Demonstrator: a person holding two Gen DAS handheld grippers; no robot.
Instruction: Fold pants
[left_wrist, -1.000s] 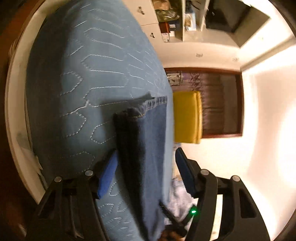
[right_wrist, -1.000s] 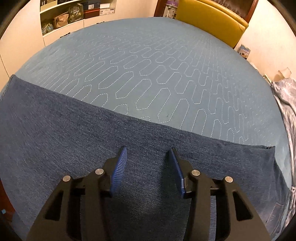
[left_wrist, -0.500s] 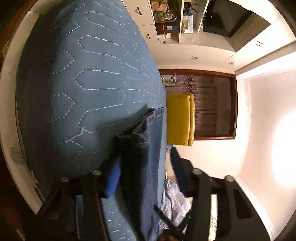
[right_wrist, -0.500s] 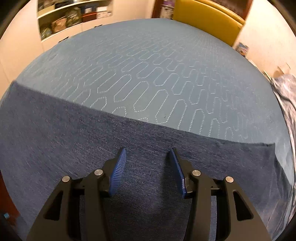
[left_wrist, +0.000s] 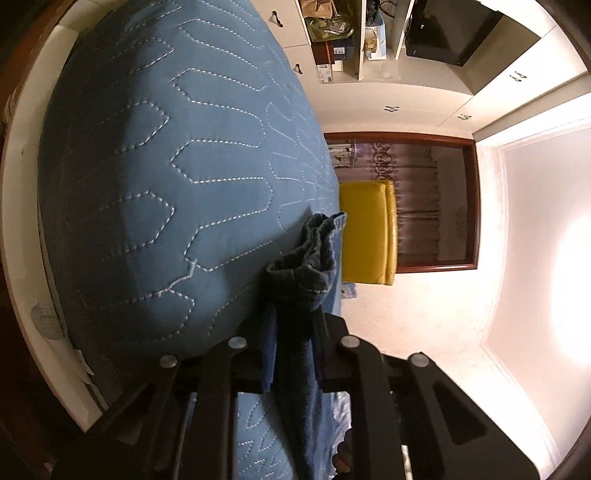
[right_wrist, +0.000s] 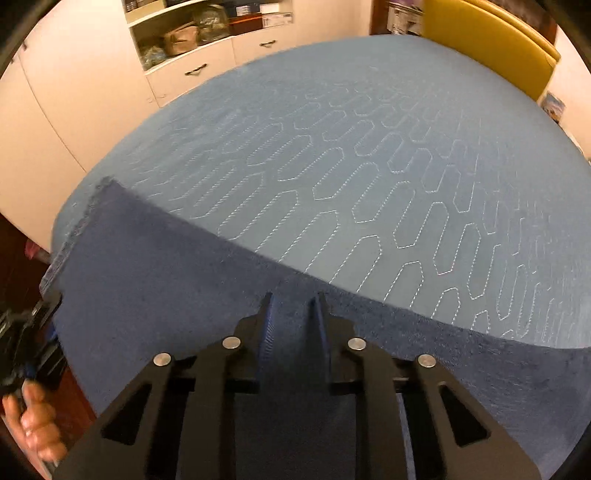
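pants (right_wrist: 166, 302): dark denim spread along near edge of blue quilted bed (right_wrist: 369, 166) | handling: heavy, limp, grippy; best held at hems and edges | left gripper (left_wrist: 293, 332): closing, bunched hem between pads | right gripper (right_wrist: 291, 314): closing, denim ridge between pads

A bed carries everything here. It is covered by a light blue quilted bedspread (right_wrist: 369, 155) with white stitched lines that make long six-sided shapes in rows. The cover looks smooth and flat over the far part of the bed. In the left wrist view a white edge of the bed (left_wrist: 26, 280) shows under the cover, along its left side.

Directly on the bedspread lie dark blue denim pants (right_wrist: 177, 295). They are spread along the near side, from the left edge toward the right. Their far edge runs as a slanted line across the cover.
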